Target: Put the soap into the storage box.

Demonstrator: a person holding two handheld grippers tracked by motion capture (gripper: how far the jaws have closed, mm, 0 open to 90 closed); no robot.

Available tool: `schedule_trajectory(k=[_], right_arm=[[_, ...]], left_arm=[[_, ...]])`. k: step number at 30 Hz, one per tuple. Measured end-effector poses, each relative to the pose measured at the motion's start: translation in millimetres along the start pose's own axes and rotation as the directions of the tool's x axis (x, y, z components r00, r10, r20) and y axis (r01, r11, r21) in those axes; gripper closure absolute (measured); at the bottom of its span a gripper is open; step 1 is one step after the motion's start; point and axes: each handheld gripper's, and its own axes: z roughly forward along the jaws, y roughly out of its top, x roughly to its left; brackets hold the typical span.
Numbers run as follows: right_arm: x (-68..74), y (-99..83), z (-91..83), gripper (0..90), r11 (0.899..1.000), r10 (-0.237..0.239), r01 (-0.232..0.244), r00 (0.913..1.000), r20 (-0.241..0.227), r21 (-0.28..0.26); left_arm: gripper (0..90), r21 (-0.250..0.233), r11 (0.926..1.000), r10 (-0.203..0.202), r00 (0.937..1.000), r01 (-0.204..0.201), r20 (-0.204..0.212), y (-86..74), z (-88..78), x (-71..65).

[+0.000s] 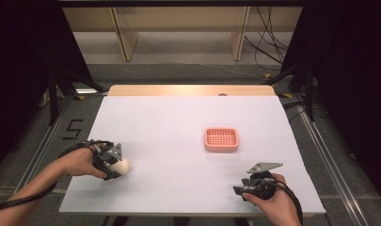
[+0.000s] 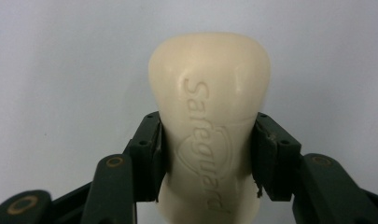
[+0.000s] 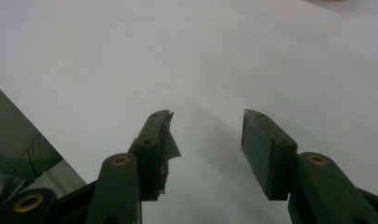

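A cream bar of soap (image 2: pixel 210 107) with raised lettering sits between the jaws of my left gripper (image 2: pixel 207 140), which is shut on its narrow middle. From above, that gripper (image 1: pixel 116 165) is at the table's left front, the soap (image 1: pixel 123 165) poking out toward the right. A pink slotted soap dish (image 1: pixel 221 139) lies right of the table's centre, well apart from the soap. My right gripper (image 1: pixel 240 190) rests at the front right, pointing left; its jaws (image 3: pixel 206 135) stand open over the bare white sheet with nothing between them.
A white sheet (image 1: pixel 178 122) covers the table; its left front edge (image 3: pixel 42 140) shows in the right gripper view with dark floor beyond. A strip of bare wood (image 1: pixel 193 90) runs along the far edge. Cables trail from both hands.
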Motion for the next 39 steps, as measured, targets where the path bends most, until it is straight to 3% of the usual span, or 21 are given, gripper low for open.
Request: schedule_trajectory(k=[4, 7, 9, 11, 17, 20, 21, 24, 27, 29, 30, 32, 34, 39], right_arm=[[1.1, -0.1, -0.9, 52.9, 1.000, 0.015, -0.015, 0.9999, 0.002, 0.006], [1.2, -0.1, -1.6, 52.9, 1.000, 0.021, -0.021, 0.9998, 0.000, 0.006], [1.3, -0.8, 0.3, 52.9, 0.999, 0.028, -0.028, 0.9996, -0.003, -0.018], [1.2, -0.1, -1.7, 52.9, 1.000, 0.022, -0.022, 0.9998, 0.000, 0.007], [-0.1, -0.1, -1.1, 52.9, 1.000, 0.005, -0.005, 1.0000, -0.001, -0.005], [0.2, -0.1, -1.3, 52.9, 1.000, 0.008, -0.008, 1.0000, 0.000, -0.005], [0.2, -0.1, -1.3, 52.9, 1.000, 0.008, -0.008, 1.0000, 0.000, -0.005], [2.1, -0.1, -2.4, 52.9, 0.999, 0.035, -0.035, 0.9994, -0.001, 0.010], [3.1, -0.9, -0.6, 52.9, 0.998, 0.057, -0.057, 0.9984, 0.004, -0.008], [2.9, -0.1, -2.8, 52.9, 0.999, 0.052, -0.052, 0.9986, 0.005, 0.010], [2.7, 0.1, -3.5, 52.9, 0.999, 0.051, -0.051, 0.9987, 0.005, 0.015], [2.8, 0.2, -3.6, 52.9, 0.998, 0.055, -0.055, 0.9985, 0.005, 0.012], [2.9, 0.1, -3.5, 52.9, 0.998, 0.056, -0.056, 0.9984, 0.005, 0.012], [1.7, 0.4, -2.8, 52.9, 0.999, 0.039, -0.039, 0.9992, 0.005, -0.001]], left_arm=[[49.5, -0.018, 0.9997, -0.019, 0.9998, 0.018, -0.010, -1.7, -0.1, -1.0], [49.5, -0.063, 0.9969, -0.049, 0.9985, 0.047, -0.024, -3.5, -0.3, -2.1], [49.5, -0.069, 0.9967, -0.044, 0.9986, 0.042, -0.030, -3.9, -1.5, -2.2], [49.5, -0.095, 0.9939, -0.060, 0.9978, 0.056, -0.030, -4.4, -1.6, -2.5], [49.5, -0.131, 0.9895, -0.068, 0.9968, 0.062, -0.042, -5.9, -5.8, -3.8], [49.5, -0.149, 0.9861, -0.081, 0.9959, 0.074, -0.040, -6.5, -7.4, -4.6], [49.5, -0.174, 0.9805, -0.100, 0.9939, 0.091, -0.046, -6.8, -7.0, -6.4], [49.5, -0.182, 0.9806, -0.085, 0.9947, 0.073, -0.057, -6.7, -8.9, -6.1], [49.5, -0.224, 0.9699, -0.113, 0.9914, 0.096, -0.066, -6.2, -9.8, -9.7], [49.5, -0.235, 0.9667, -0.120, 0.9906, 0.101, -0.067, -6.2, -9.8, -10.9], [49.5, -0.235, 0.9683, -0.104, 0.9916, 0.084, -0.076, -6.1, -10.5, -10.2], [49.6, -0.239, 0.9663, -0.117, 0.9907, 0.097, -0.071, -6.5, -10.8, -10.8], [49.5, -0.264, 0.9581, -0.134, 0.9887, 0.111, -0.068, -7.3, -10.1, -12.4], [49.6, -0.298, 0.9469, -0.149, 0.9857, 0.120, -0.079, -8.5, -10.3, -13.1]])
